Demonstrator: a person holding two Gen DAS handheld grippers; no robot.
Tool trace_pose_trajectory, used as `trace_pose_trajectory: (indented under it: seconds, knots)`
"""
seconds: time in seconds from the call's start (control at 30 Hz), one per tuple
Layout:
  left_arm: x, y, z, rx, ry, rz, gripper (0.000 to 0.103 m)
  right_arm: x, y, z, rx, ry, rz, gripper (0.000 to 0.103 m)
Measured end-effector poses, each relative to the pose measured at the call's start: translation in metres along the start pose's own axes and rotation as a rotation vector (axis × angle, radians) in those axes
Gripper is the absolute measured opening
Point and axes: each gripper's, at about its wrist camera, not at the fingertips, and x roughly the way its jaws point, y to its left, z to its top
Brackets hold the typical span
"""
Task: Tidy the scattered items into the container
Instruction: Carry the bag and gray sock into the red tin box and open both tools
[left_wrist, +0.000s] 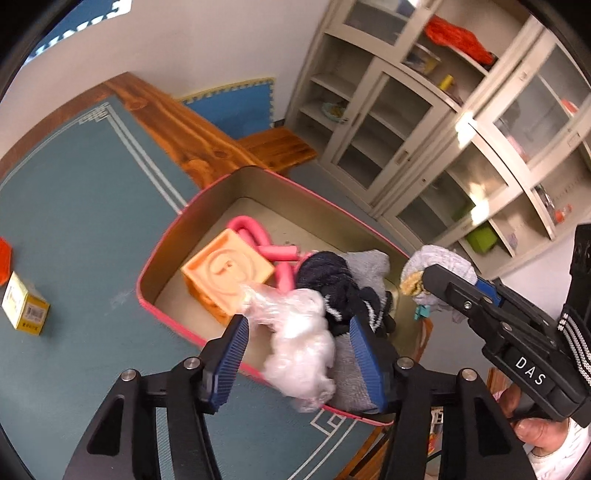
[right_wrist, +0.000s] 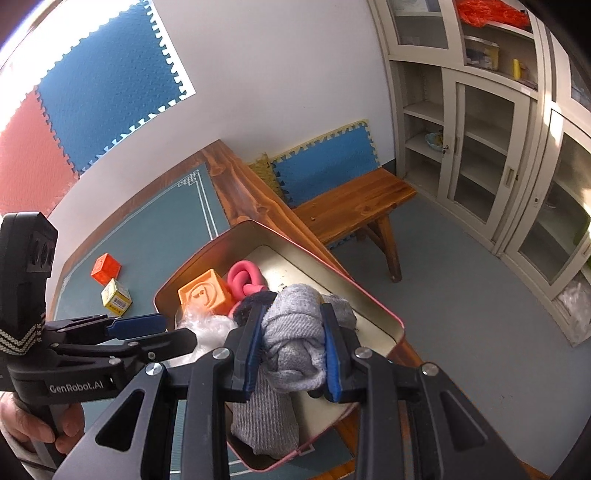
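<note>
A pink-rimmed metal tin (left_wrist: 207, 195) (right_wrist: 388, 314) sits on the teal mat. It holds an orange cube (left_wrist: 225, 269) (right_wrist: 203, 293), a pink foam twist (left_wrist: 258, 240) (right_wrist: 243, 277), a dark sock (left_wrist: 328, 280) and grey cloth (left_wrist: 365, 262). My left gripper (left_wrist: 299, 336) is open over the tin's near rim, with a crumpled clear plastic bag (left_wrist: 299, 343) (right_wrist: 210, 328) loose between its fingers. My right gripper (right_wrist: 293, 343) is shut on a rolled grey sock (right_wrist: 291, 332) (left_wrist: 439, 262) above the tin's right end.
A yellow box (left_wrist: 26, 304) (right_wrist: 116, 297) and an orange cube (right_wrist: 106, 268) lie on the mat (left_wrist: 92, 221) left of the tin. A wooden bench (right_wrist: 354, 206) and glass-door cabinets (right_wrist: 480, 147) stand beyond the table's edge.
</note>
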Motion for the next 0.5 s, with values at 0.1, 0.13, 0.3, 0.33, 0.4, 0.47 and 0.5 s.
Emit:
trace_pose_trajectory:
  seconds: [0.1, 0.13, 0.3, 0.33, 0.4, 0.47, 0.5]
  knots:
    - [-0.009, 0.012, -0.002, -0.038, -0.019, 0.02, 0.059, 0.007, 0.007, 0.005, -0.019, -0.001, 0.024, 0.032]
    - [-0.011, 0.015, -0.004, -0.047, -0.023, 0.025, 0.059, 0.009, 0.01, 0.007, -0.025, 0.0, 0.033, 0.032]
    - [-0.027, 0.037, -0.015, -0.105, -0.041, 0.064, 0.059, 0.022, 0.033, 0.017, -0.072, 0.004, 0.088, 0.032]
    - [-0.03, 0.041, -0.018, -0.119, -0.046, 0.073, 0.059, 0.025, 0.038, 0.018, -0.084, 0.005, 0.097, 0.032]
    - [-0.036, 0.05, -0.022, -0.142, -0.054, 0.086, 0.059, 0.031, 0.046, 0.019, -0.101, 0.012, 0.108, 0.032]
    - [-0.042, 0.058, -0.027, -0.166, -0.062, 0.099, 0.059, 0.036, 0.051, 0.02, -0.108, 0.024, 0.118, 0.032]
    - [-0.045, 0.062, -0.029, -0.177, -0.066, 0.105, 0.059, 0.038, 0.054, 0.019, -0.114, 0.03, 0.122, 0.032]
